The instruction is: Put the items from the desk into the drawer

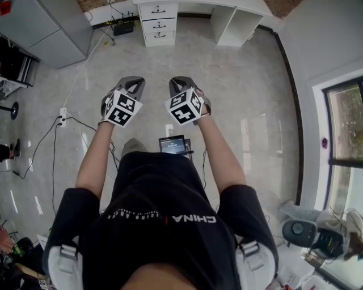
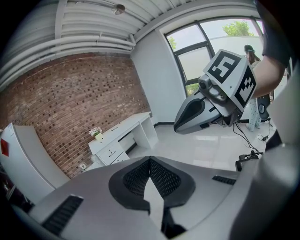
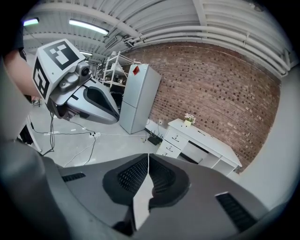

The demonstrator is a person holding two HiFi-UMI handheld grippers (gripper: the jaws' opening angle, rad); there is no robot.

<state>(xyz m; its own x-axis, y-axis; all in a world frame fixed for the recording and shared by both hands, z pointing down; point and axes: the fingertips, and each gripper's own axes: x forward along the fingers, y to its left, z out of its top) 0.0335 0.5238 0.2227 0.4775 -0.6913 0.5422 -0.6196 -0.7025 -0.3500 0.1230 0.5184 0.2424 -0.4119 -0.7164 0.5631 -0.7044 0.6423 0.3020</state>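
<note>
Evidently the left tool [image 1: 133, 82] and right tool [image 1: 179, 82] are both closed and empty, well apart from the bench [image 1: 227, 5]; walk closer first, opening the jaws only once there.

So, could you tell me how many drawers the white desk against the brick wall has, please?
3, stacked at the left end of the white desk in the head view: top drawer, middle drawer, bottom drawer.
</note>
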